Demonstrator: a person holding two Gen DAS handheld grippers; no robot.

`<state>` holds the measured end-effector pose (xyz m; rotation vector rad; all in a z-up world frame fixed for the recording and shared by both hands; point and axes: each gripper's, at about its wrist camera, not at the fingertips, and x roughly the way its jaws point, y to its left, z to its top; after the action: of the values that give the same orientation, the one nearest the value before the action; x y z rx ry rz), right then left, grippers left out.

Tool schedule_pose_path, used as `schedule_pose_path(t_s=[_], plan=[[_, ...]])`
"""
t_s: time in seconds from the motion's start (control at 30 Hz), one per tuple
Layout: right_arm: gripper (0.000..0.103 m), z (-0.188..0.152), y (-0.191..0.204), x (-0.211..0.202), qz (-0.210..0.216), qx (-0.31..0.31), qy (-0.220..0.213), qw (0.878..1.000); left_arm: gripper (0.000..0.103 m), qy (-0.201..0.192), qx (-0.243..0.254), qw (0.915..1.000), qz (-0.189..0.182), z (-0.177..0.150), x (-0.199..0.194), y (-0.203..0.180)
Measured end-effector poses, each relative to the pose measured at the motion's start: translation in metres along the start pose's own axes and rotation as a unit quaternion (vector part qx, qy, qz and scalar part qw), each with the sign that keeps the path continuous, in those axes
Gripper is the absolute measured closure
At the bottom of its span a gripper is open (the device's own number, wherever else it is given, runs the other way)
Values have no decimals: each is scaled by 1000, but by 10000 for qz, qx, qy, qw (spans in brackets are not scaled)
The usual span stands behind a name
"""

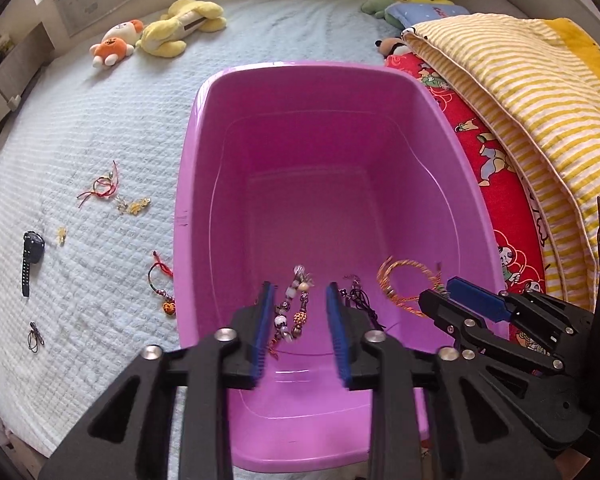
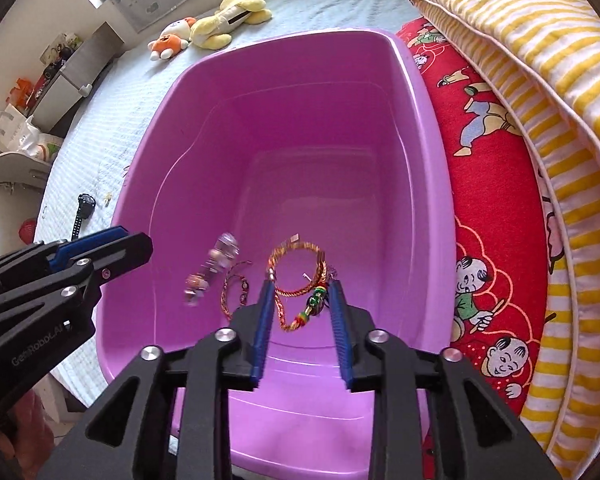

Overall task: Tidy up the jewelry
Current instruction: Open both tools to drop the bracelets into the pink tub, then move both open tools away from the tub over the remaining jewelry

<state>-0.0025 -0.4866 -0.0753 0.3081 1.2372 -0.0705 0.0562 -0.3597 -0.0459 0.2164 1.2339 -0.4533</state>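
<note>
Two grippers hang over the pink tub [image 1: 204, 128], both with jaws apart and pressing on nothing. Your left gripper [image 1: 300, 292] has a beaded bracelet [image 1: 292, 312] loose between its fingers; your right gripper [image 2: 302, 284] frames a gold braided bracelet [image 2: 296, 268], seemingly dropping into the tub. The bracelets could snag on the ribbed blue pads [image 2: 262, 320] and ride back out when you lift, so check they fall free. More pieces wait on the bedspread [image 1: 100, 128]: a red-string bracelet [image 1: 102, 190], a black watch [image 1: 30, 260] and a red charm bracelet [image 1: 162, 284] just beside the tub wall, easy to knock.
</note>
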Motion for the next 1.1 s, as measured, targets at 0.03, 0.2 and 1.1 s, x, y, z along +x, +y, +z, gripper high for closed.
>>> schedule_pose_path(t_s=[0.03, 0.2, 1.1], plan=[[64, 1, -2, 0, -26, 11, 9, 10000, 43, -64, 24, 9999, 79, 0, -2, 0], [55, 0, -9, -1, -97, 120, 117, 9998, 29, -93, -71, 9999, 113, 2, -9, 7], [44, -15, 28, -38, 349, -67, 422, 9985, 24, -264, -616, 9976, 182, -23, -71, 51]])
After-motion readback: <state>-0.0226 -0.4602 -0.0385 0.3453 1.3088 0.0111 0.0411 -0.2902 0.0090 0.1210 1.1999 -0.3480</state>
